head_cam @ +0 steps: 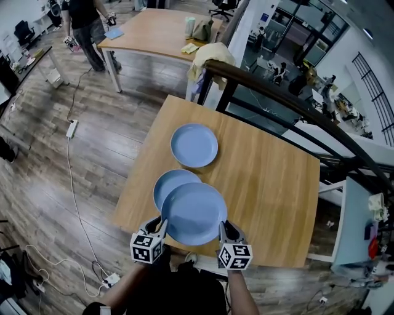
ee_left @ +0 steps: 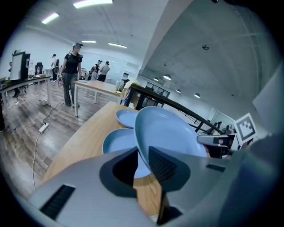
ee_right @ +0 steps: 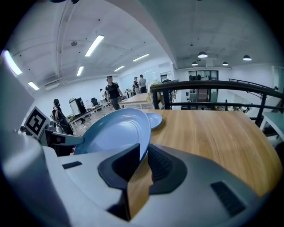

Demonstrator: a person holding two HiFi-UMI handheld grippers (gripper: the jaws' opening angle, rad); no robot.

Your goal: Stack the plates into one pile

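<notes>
In the head view, the left gripper and the right gripper are each clamping an opposite edge of one blue held plate, which is hanging over the near end of a pale wooden table and partly covering the nearer plate lying there. The far plate is sitting further up the tabletop, just apart from the nearer one. Grey-brown plank floor is spreading around the table, a white cable is trailing across it, a person is standing beside a second table, and a dark railing is running along the table's far side. In the left gripper view, the left gripper is pinching the held plate by its rim, its jaws standing partly closed with the pads pressing on both faces. The nearer plate and the far plate are lying on the table below, and ceiling lights are glowing over the open office. In the right gripper view, the right gripper is likewise squeezing the rim of the held plate between narrowly spaced jaws. The far plate is resting on the wood-grain table, with the railing crossing behind it.
</notes>
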